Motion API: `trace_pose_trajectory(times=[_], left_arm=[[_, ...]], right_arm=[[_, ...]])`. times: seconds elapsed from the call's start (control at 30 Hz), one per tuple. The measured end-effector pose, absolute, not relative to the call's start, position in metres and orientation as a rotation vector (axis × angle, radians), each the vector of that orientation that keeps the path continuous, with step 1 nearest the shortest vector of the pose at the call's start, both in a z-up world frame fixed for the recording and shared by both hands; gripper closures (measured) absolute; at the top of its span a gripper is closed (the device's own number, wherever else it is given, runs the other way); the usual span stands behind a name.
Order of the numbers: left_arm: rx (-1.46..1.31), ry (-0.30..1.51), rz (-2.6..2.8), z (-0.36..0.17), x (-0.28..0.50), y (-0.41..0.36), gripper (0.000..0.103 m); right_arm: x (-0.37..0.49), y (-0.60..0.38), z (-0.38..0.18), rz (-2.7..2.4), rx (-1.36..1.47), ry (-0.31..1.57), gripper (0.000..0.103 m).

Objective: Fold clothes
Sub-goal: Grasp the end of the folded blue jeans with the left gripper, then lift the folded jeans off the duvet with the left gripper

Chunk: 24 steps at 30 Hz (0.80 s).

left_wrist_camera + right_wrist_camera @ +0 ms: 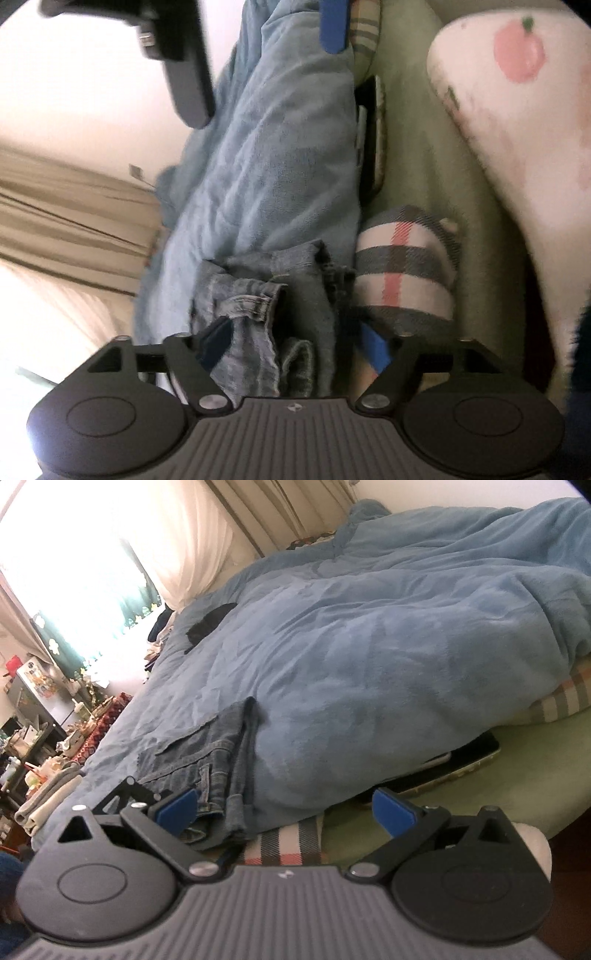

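A pair of blue denim jeans (pixel 207 753) lies folded on the light blue fleece blanket (pixel 369 635) of the bed. In the left wrist view the jeans (pixel 258 317) are bunched right between the blue pads of my left gripper (pixel 295 343), whose jaws stand apart; whether they grip the cloth is unclear. My right gripper (pixel 284 812) is open, its left pad (pixel 177 808) touching the jeans' waistband edge, its right pad over the green sheet. The other gripper (pixel 334 26) shows at the top of the left wrist view.
A plaid pillow (pixel 399 273) lies next to the jeans, also in the right wrist view (pixel 291 842). A dark tablet (pixel 443 768) lies under the blanket's edge on the green sheet (pixel 535 760). A white peach-print cushion (pixel 517 110), curtains (pixel 184 535) and cluttered shelves (pixel 37 720) stand around.
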State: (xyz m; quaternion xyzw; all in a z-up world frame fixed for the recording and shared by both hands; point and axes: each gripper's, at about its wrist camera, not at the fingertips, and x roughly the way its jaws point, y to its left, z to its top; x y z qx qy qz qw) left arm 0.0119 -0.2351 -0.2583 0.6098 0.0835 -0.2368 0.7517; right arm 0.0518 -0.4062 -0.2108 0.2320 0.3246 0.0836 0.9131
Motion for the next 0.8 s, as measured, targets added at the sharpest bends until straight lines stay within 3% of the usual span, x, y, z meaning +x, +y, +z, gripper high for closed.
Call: trace_pose_trajectory(times=[0.07,0.17,0.27,0.47,0.53,0.57,0.6,0.73,0.8], left_arm=[[1.366,0.136,-0.470,-0.266,0.018,-0.234,0.016],[1.429,0.089,-0.441,-0.280,0.021,-0.231,0.016],[1.397,0.111,-0.503,-0.273,0.020,-0.226,0.044],[1.144,0.236,-0.578,-0.210,0.034,-0.209,0.060],[1.097,0.233,-0.575,-0.195,0.037,-0.204,0.063],[1.089,0.207,-0.558,-0.190,0.037,-0.201,0.072],[1.089,0.174,-0.539,-0.187,0.036,-0.199,0.073],[1.161,0.105,-0.516,-0.199,0.037,-0.196,0.067],[1.226,0.076,-0.519,-0.216,0.035,-0.200,0.053]], right_arm=[[0.051,-0.408,-0.211,0.167,0.487,0.666,0.001],[0.051,-0.410,-0.213,0.158,0.505,0.669,0.001],[0.052,-0.413,-0.216,0.152,0.520,0.677,0.001],[0.048,-0.419,-0.217,0.141,0.537,0.680,0.001],[0.049,-0.419,-0.218,0.139,0.539,0.683,0.001],[0.049,-0.418,-0.218,0.139,0.539,0.685,0.001],[0.049,-0.417,-0.219,0.140,0.541,0.687,0.001],[0.052,-0.412,-0.218,0.158,0.544,0.691,0.001],[0.053,-0.408,-0.216,0.169,0.540,0.693,0.001]])
